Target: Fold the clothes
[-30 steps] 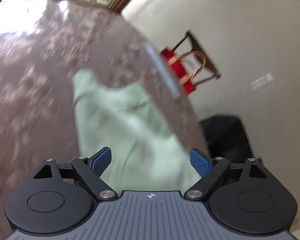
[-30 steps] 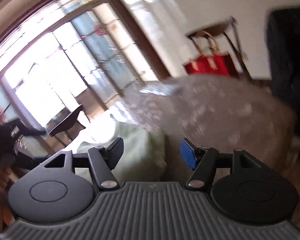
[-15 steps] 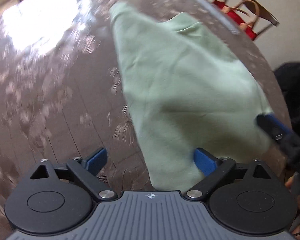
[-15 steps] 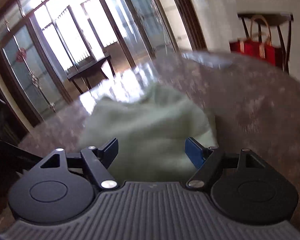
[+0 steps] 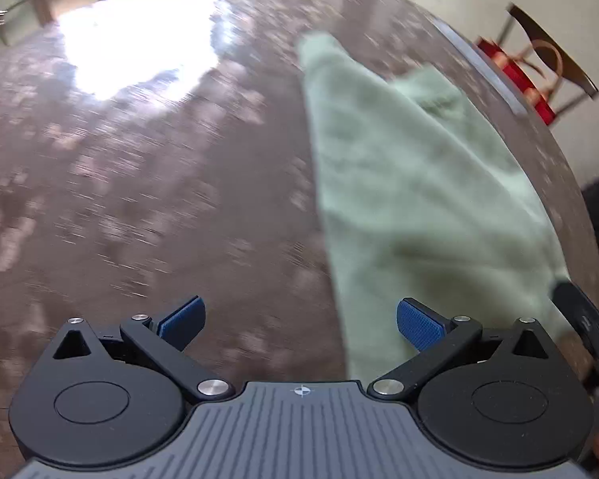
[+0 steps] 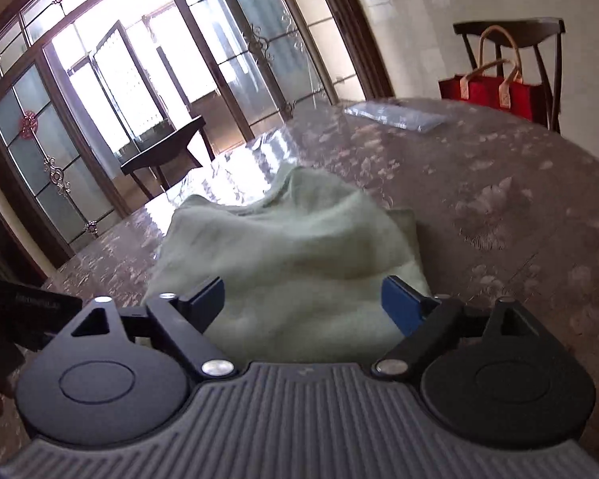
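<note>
A pale green garment [image 5: 411, 199] lies spread on a round brown marbled table [image 5: 139, 179]. It also shows in the right wrist view [image 6: 299, 255], rumpled, directly ahead. My left gripper [image 5: 301, 321] is open and empty above the table, at the garment's near left edge; only its right finger is over the cloth. My right gripper [image 6: 303, 301] is open and empty, low over the garment's near edge, with cloth showing between its fingers. The right gripper's tip shows at the far right of the left wrist view [image 5: 579, 311].
A clear plastic packet [image 6: 395, 113] lies at the table's far side. A chair with a red bag [image 6: 495, 94] stands by the wall beyond the table. Another dark chair [image 6: 163, 151] stands near the glass doors. The table edge curves close on the right [image 5: 571, 183].
Both grippers have swung down toward the garment. The left view has shifted left, so the cloth now lies to its right. The right gripper has come closer over the near edge. Both stay open.
</note>
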Demonstrator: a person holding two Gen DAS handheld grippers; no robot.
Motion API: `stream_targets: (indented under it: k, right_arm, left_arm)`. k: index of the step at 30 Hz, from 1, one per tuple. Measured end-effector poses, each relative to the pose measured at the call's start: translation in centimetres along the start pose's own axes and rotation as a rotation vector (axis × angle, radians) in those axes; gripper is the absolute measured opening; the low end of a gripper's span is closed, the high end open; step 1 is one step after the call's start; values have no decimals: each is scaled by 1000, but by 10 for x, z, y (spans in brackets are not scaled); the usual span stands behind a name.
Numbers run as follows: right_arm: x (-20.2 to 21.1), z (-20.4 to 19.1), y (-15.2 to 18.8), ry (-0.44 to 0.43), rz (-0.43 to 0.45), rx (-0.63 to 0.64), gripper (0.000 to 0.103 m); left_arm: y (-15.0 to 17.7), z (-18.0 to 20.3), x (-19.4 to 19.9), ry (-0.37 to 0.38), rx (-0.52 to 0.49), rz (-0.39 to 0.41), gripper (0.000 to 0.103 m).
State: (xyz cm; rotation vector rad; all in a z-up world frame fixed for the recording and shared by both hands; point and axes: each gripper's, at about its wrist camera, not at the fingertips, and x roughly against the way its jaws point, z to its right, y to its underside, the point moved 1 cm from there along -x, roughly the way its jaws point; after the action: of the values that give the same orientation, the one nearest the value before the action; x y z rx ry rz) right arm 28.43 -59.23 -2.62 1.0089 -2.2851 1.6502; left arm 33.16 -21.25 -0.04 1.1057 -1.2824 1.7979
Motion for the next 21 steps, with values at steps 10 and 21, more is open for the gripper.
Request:
stream_targets:
  k: [10,21]
  right_arm:
    - [14,-84,18,-162,-15,333,94]
    - [-9,-179,56,-403,-122,512,98]
  left_arm:
    - [5,-90,36,-199,160,108,103]
    - [43,-191,77,-318,340,180,103]
